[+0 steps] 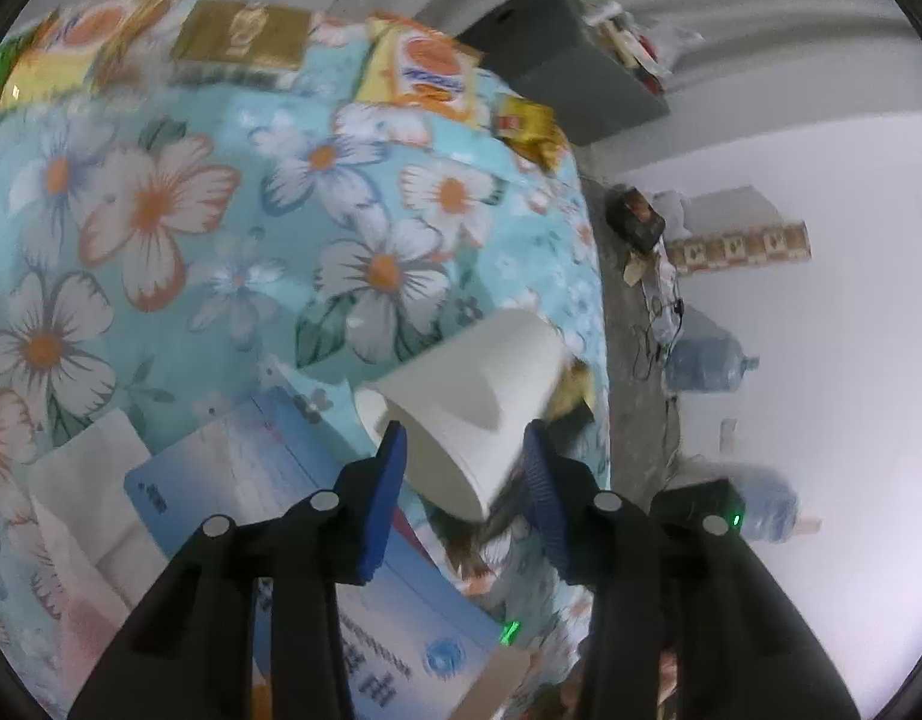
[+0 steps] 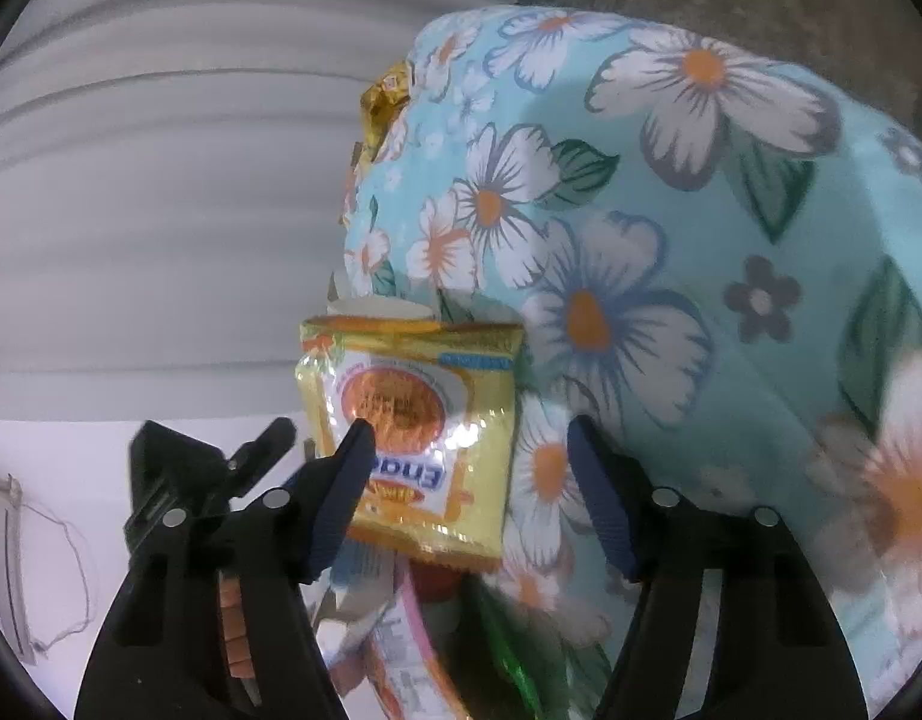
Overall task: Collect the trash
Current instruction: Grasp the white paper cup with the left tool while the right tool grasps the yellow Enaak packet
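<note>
In the left wrist view a dented white paper cup (image 1: 467,402) lies on its side on the flowered tablecloth (image 1: 221,228), near the table's right edge. My left gripper (image 1: 461,435) has its blue pads against both sides of the cup. In the right wrist view a yellow biscuit packet (image 2: 419,420) sits at the edge of the same cloth (image 2: 671,210). My right gripper (image 2: 470,429) straddles it with the jaws apart. The left fingertip (image 2: 359,438) overlaps the packet, and the right fingertip (image 2: 581,444) stands clear of it.
Several snack packets (image 1: 425,72) lie along the table's far edge, with a grey bin (image 1: 569,60) of rubbish beyond. A blue printed sheet (image 1: 251,468) and a tissue (image 1: 89,480) lie by the cup. Water bottles (image 1: 707,360) stand on the floor. More wrappers (image 2: 401,630) lie under the yellow packet.
</note>
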`<state>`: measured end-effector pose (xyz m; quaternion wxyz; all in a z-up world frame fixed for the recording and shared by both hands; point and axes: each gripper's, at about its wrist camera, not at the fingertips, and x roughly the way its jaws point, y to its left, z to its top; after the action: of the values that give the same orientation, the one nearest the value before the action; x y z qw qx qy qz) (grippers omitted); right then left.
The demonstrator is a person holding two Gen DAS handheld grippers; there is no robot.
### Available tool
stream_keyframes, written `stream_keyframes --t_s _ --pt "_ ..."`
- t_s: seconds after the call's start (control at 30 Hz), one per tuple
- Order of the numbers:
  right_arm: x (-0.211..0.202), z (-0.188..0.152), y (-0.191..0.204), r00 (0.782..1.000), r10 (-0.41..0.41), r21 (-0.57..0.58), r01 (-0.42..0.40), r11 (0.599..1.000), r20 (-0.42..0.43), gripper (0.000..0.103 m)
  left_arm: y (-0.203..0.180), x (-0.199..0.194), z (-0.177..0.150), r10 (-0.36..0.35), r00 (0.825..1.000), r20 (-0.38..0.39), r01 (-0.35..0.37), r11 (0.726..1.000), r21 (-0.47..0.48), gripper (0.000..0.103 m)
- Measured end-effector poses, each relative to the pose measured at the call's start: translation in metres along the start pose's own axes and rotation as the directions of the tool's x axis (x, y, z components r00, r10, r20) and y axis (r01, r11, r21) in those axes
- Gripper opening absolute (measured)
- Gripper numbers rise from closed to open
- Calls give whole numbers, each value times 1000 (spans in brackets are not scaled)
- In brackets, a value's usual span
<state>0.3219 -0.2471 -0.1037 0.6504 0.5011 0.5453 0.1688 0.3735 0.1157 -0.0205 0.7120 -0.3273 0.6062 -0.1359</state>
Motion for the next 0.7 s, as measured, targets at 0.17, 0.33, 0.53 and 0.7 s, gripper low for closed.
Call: stream_keyframes --t_s 0.17,0.33,0.53,0.7 --pt "10 8 0 999 42 18 -42 999 10 52 11 7 8 -44 999 0 44 997 -70 36" --pt "17 10 -7 998 64 48 -64 997 12 33 11 13 11 -58 998 13 58 994 -87 32" --pt "15 11 -17 993 113 91 -114 989 19 22 13 12 14 -84 995 46 88 990 -109 24" --pt "7 9 -27 989 148 125 -150 981 28 12 14 7 13 -102 992 77 110 987 -115 16"
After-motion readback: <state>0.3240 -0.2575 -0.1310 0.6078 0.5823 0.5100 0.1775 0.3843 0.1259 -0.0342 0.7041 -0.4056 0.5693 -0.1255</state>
